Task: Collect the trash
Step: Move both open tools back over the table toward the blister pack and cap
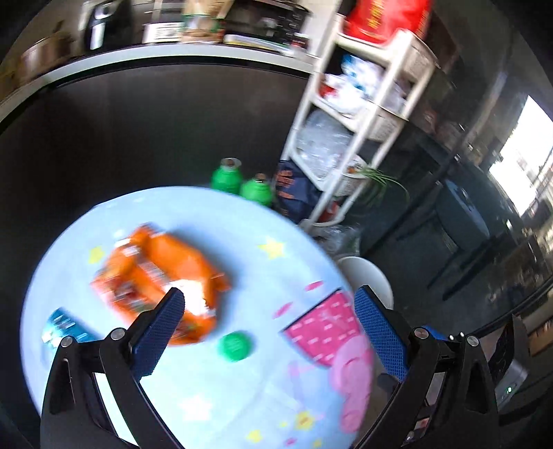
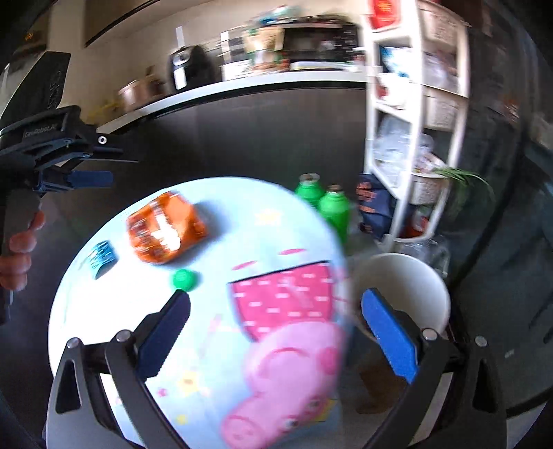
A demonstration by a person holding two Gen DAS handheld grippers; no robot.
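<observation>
Hovering: both grippers (image 1: 269, 307) (image 2: 276, 311) spread, empty | round cartoon table (image 1: 214, 397) | white shelf rack (image 1: 363, 114)

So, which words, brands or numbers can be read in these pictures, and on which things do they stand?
"GenRobot.AI", partly legible: on the black body of the left gripper.
Orange snack bag: print blurred, unreadable.
Small blue wrapper: unreadable.
Red bag on the white shelf: yellow print, unreadable.
</observation>
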